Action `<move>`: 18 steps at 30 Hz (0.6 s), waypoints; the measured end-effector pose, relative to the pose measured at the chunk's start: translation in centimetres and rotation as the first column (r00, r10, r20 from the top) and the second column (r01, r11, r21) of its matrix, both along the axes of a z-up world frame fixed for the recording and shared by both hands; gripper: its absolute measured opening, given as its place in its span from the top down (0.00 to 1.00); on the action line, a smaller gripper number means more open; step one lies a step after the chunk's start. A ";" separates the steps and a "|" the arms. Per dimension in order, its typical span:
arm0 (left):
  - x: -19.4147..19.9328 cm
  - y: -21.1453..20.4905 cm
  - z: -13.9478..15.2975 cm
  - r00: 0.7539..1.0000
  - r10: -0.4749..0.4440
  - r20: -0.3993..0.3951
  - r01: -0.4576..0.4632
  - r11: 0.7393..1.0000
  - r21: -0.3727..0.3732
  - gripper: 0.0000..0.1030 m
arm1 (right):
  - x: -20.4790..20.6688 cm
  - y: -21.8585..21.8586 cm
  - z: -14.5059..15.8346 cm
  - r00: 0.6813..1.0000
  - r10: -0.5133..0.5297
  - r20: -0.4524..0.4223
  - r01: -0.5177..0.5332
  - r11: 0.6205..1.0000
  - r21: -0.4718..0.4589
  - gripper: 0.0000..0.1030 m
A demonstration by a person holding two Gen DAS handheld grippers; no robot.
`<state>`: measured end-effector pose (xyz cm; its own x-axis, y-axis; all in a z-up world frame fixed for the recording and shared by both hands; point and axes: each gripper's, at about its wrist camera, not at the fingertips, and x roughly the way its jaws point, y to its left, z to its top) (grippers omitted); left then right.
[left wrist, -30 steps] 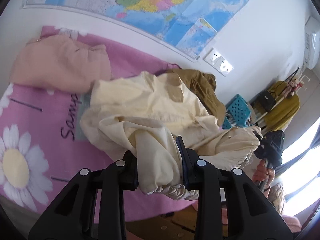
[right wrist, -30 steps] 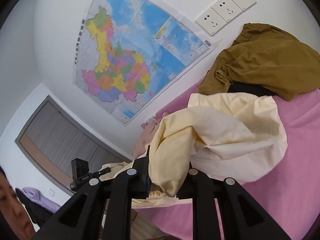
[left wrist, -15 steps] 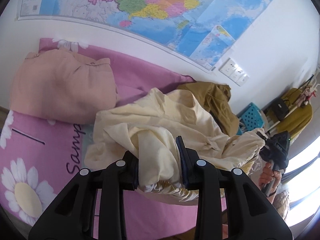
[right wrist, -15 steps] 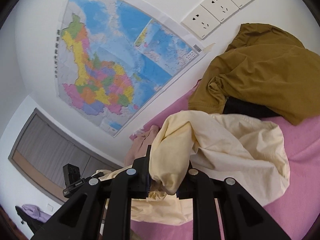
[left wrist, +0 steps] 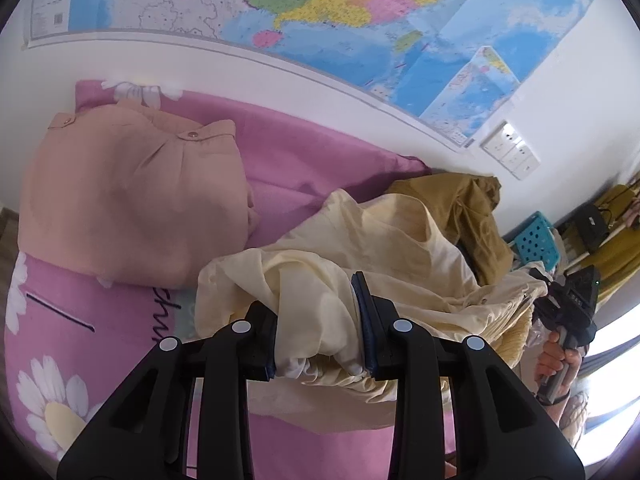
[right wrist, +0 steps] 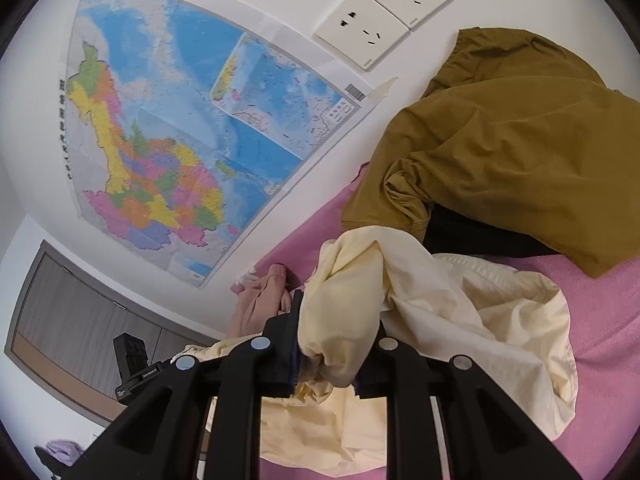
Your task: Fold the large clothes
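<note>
The right gripper (right wrist: 326,344) clamps a bunched fold of the cream garment (right wrist: 440,312) between its fingers (right wrist: 286,344). The garment drapes onto the pink bed cover (right wrist: 608,340). A brown garment (right wrist: 500,140) lies beyond, below the wall map (right wrist: 180,140).

Three garments on the bed: one cream jacket (left wrist: 384,240), one peach shirt (left wrist: 132,200), one brown jacket (right wrist: 512,140). One wall map (right wrist: 192,128), three sockets (right wrist: 400,4), two claws.

Two close wrist views over shared cream garment (left wrist: 400,240), bed (right wrist: 600,320).
</note>
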<state>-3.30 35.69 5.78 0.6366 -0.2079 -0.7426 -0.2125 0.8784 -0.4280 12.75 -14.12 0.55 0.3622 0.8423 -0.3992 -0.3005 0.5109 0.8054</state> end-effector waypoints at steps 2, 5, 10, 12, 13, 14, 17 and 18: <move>0.6 0.2 -0.3 1.000 0.004 -0.010 -0.004 1.000 0.003 0.70 | 0.6 0.1 -0.2 1.000 -0.003 -0.014 0.003 1.000 -0.002 0.82; 1.3 0.3 -0.7 1.000 0.011 -0.019 -0.011 1.000 0.008 0.70 | 1.4 0.4 -0.7 0.999 -0.008 -0.033 0.008 1.000 -0.007 0.82; 2.2 0.2 -1.3 0.999 0.022 -0.025 -0.021 0.999 0.028 0.69 | 2.6 0.6 -1.5 0.998 -0.010 -0.059 0.010 1.000 -0.014 0.81; 2.6 0.0 -1.4 1.000 0.023 -0.021 -0.022 0.999 0.038 0.69 | 3.0 0.8 -1.9 0.998 -0.012 -0.068 0.011 1.000 -0.016 0.81; 2.7 -0.1 -1.5 0.999 0.025 -0.020 -0.024 0.999 0.042 0.69 | 3.3 0.8 -2.1 0.997 -0.012 -0.074 0.011 1.000 -0.016 0.81; 2.9 -0.1 -1.5 0.999 0.027 -0.019 -0.026 0.999 0.047 0.69 | 3.5 0.8 -2.2 0.997 -0.014 -0.081 0.013 1.000 -0.015 0.81; 3.3 -0.2 -1.8 0.999 0.027 -0.018 -0.026 0.998 0.065 0.69 | 4.1 1.1 -2.5 0.996 -0.014 -0.091 0.012 1.000 -0.018 0.79; 3.5 -0.3 -1.8 0.999 0.027 -0.020 -0.026 0.997 0.069 0.69 | 4.2 1.1 -2.6 0.995 -0.015 -0.094 0.013 1.000 -0.019 0.79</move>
